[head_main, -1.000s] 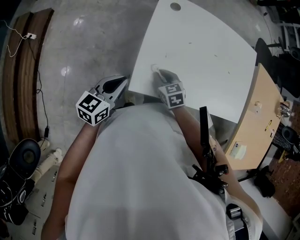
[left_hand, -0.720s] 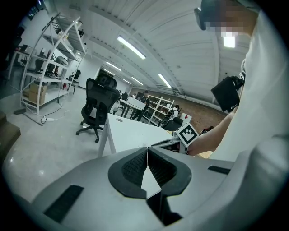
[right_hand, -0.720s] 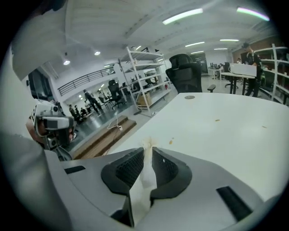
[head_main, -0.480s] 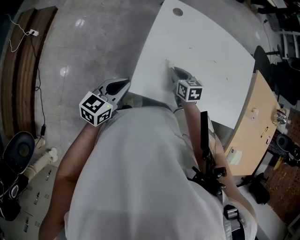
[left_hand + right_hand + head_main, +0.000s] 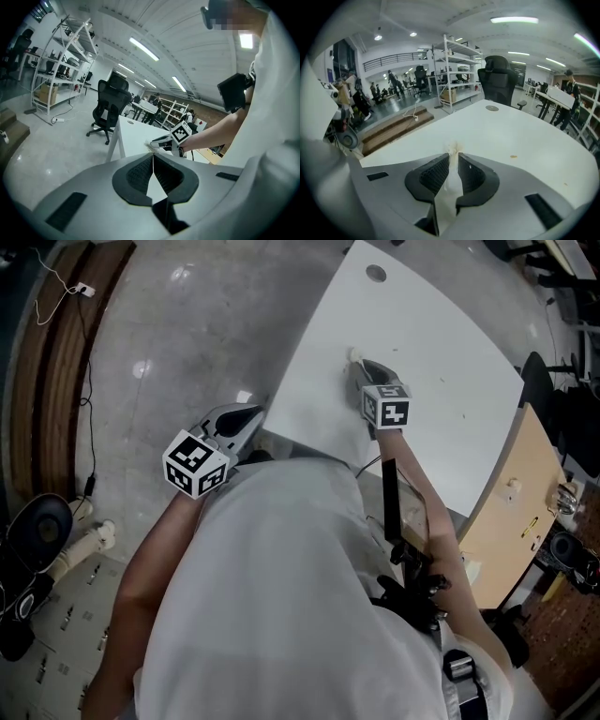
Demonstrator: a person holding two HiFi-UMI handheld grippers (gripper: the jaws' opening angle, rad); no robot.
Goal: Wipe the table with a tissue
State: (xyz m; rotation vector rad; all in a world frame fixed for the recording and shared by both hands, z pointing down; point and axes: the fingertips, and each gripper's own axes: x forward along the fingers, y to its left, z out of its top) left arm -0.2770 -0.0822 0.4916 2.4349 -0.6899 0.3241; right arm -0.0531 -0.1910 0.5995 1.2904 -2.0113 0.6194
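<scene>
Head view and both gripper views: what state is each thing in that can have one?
right gripper: shut on the tissue, pointed down at the table.
tissue: pinched upright between the jaws, its tip soiled brownish.
left gripper: shut, empty, held off the table's edge.
table: white top, with a small brown spot ahead of the tissue.

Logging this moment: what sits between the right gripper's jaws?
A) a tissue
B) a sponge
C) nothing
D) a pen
A: the right gripper has its jaws pinched on a crumpled tissue, whose tip sticks out over the white table.
</scene>
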